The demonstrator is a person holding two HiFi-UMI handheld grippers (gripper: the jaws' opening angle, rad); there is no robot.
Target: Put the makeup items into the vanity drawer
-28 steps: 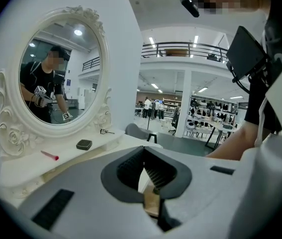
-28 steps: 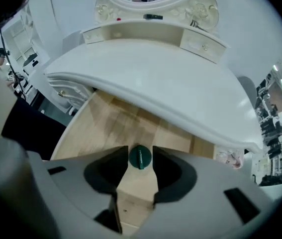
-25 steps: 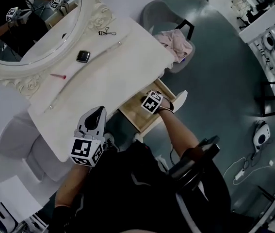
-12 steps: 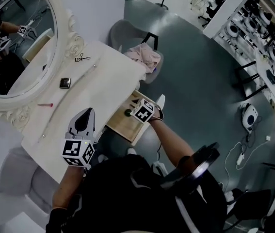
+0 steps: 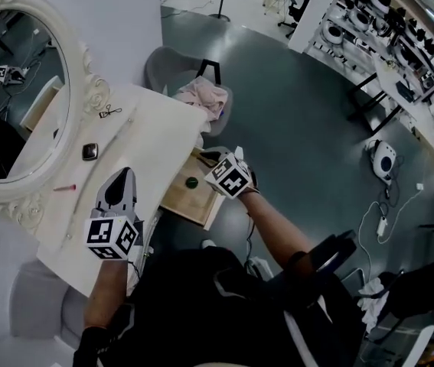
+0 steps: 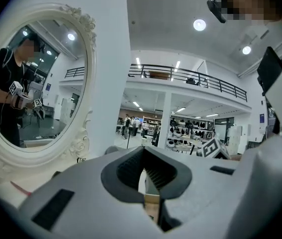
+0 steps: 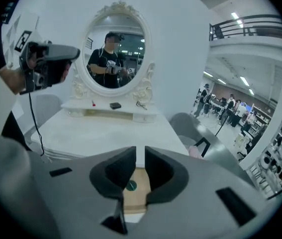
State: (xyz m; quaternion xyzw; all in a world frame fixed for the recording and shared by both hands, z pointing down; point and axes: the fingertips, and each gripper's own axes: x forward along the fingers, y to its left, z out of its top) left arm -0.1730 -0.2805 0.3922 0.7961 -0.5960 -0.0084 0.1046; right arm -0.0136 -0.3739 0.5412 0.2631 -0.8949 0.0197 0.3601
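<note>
Small round green item [image 5: 191,182] seen lying in the open vanity drawer [image 5: 178,201], right gripper [image 7: 136,153] held over it, fingers closing with nothing between, left gripper [image 6: 142,151] held above the white surface [image 5: 155,136], fingers pressed together, empty, eyelash curler [image 5: 110,112], dark compact [image 5: 89,151] and pink stick [image 5: 65,188] laid by the mirror [image 5: 17,105]

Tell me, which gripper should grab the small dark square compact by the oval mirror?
Left, probably. The left gripper hovers over the white tabletop, pointing toward the small dark square compact. The right gripper is over the open wooden drawer, farther away, its empty jaws closing.
</note>
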